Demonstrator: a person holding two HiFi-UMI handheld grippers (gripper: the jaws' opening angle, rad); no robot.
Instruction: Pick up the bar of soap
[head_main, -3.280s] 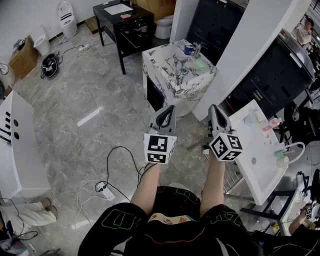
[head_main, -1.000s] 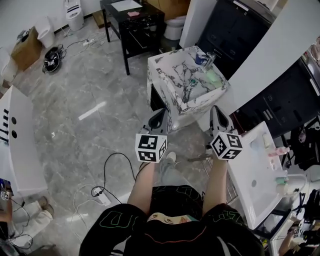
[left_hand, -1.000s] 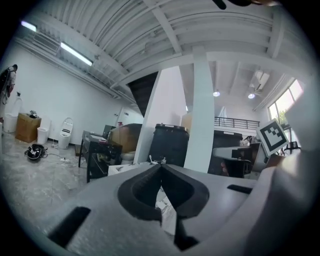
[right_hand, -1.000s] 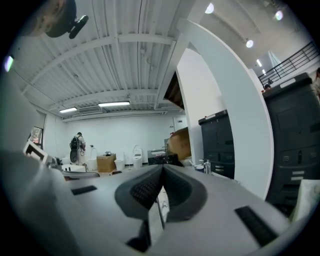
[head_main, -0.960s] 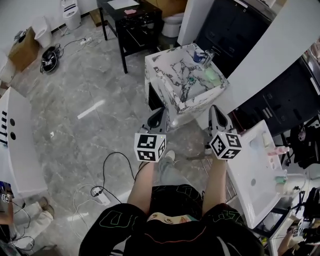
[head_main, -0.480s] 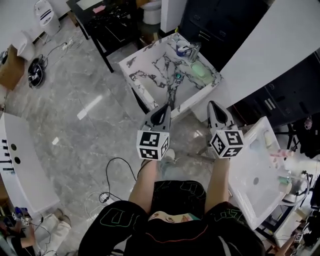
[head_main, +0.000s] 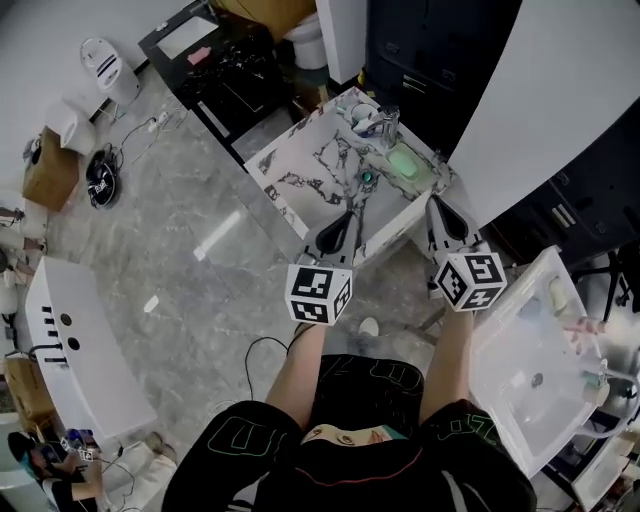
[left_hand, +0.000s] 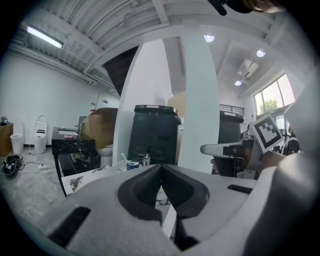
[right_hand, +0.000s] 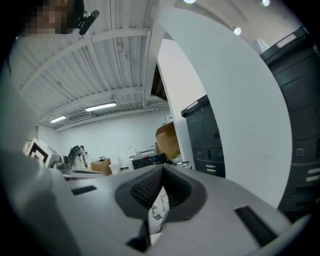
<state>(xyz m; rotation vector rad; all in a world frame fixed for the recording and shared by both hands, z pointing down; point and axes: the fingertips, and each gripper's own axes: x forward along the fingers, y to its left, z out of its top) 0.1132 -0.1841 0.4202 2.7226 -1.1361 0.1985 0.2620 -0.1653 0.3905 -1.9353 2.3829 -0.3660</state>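
Grey stone floor surrounds a white, black-veined marble sink (head_main: 285, 170); one pale green bar of soap (head_main: 403, 164) lies beside its chrome faucet (head_main: 388, 122). Two claws hover short of the sink: left gripper (head_main: 338, 228) and right gripper (head_main: 440, 214), both closed and empty.

Open air above the marble sink (head_main: 305, 172), faucet (head_main: 389, 122) and white pillar (head_main: 540, 90) close beside the soap (head_main: 403, 163)

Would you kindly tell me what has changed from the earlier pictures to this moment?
The person has stepped up to the marble sink, bringing the left gripper and right gripper from over the floor to its near edge. Nothing was grasped: both stay shut and empty. The green soap still lies by the faucet.
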